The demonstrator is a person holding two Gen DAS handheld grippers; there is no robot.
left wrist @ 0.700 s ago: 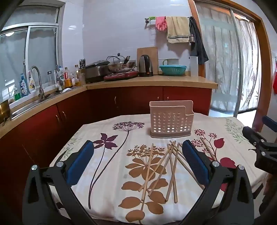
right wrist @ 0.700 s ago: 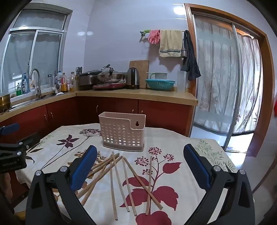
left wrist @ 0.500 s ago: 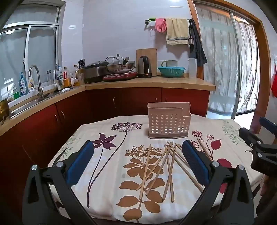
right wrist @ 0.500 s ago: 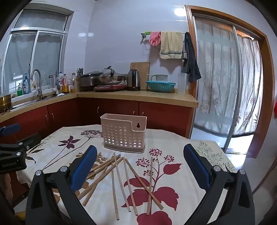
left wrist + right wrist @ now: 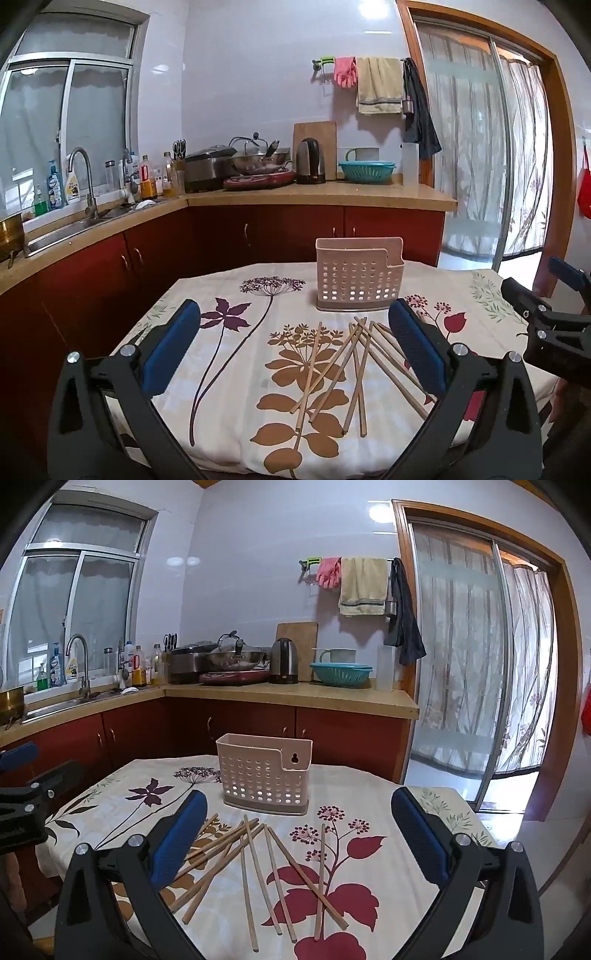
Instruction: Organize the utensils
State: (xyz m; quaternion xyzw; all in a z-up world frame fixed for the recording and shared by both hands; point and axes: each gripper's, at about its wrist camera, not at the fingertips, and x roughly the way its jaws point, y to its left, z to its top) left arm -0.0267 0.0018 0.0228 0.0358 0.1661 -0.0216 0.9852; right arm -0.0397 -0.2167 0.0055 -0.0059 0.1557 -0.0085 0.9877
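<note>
The left gripper (image 5: 295,343) hangs above the near edge of the flowered tablecloth (image 5: 229,354) with its blue-padded fingers (image 5: 171,347) spread wide and nothing between them. A loose scatter of wooden chopsticks (image 5: 343,373) lies on the cloth just ahead of it, mostly toward its right finger, whose pad covers the ends of a few sticks from this view; none of them touches the pads as far as can be seen. Straight beyond the chopsticks, further from the claw, a pale perforated utensil holder (image 5: 356,275) stands upright on the cloth, apart from the sticks.

The right gripper (image 5: 299,834) is likewise gaping, its jaws wide apart and holding nothing. From its camera the chopsticks (image 5: 258,864) fan out between and slightly below the two fingers, crossing one another, with several running under the line of its left finger (image 5: 177,842). The utensil holder (image 5: 264,773) sits directly past the sticks, a little toward the left finger's side, its keyhole notch facing this claw.

Each gripper shows at the edge of the other's view, well apart, one on each side of the chopstick pile
</note>
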